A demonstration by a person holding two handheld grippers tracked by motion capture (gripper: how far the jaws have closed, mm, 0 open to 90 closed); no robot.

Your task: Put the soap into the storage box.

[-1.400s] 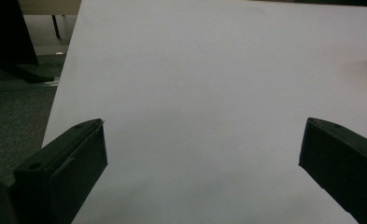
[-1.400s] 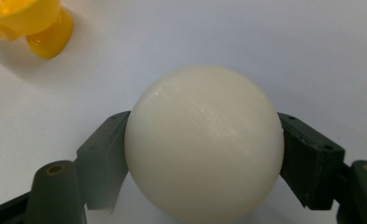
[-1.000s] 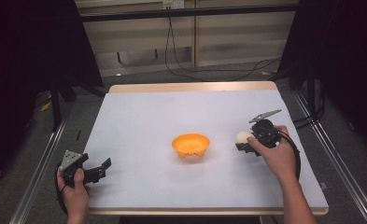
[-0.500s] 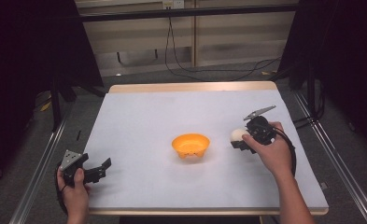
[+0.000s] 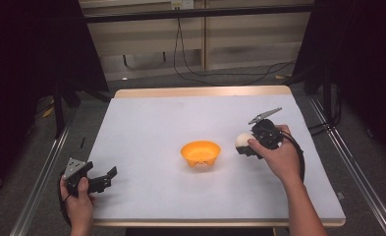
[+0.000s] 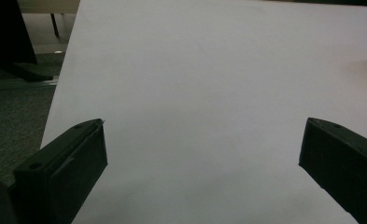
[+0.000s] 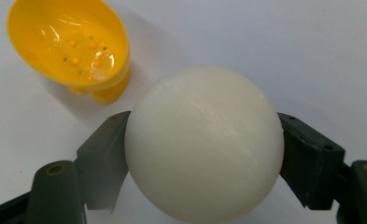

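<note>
I'm gripping the white ball [image 7: 203,142] in my right gripper [image 5: 252,145], the orange bowl [image 5: 200,153] sitting at its nine o'clock; my left gripper [image 5: 99,180] is idling with its jaws wide apart.

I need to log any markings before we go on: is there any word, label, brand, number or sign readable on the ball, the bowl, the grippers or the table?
None can be read.
White ball, held in the right gripper: plain, no print.
Orange bowl: only small dots inside, no text.
Left gripper: black jaws, no label visible.
Table: bare white surface.
</note>
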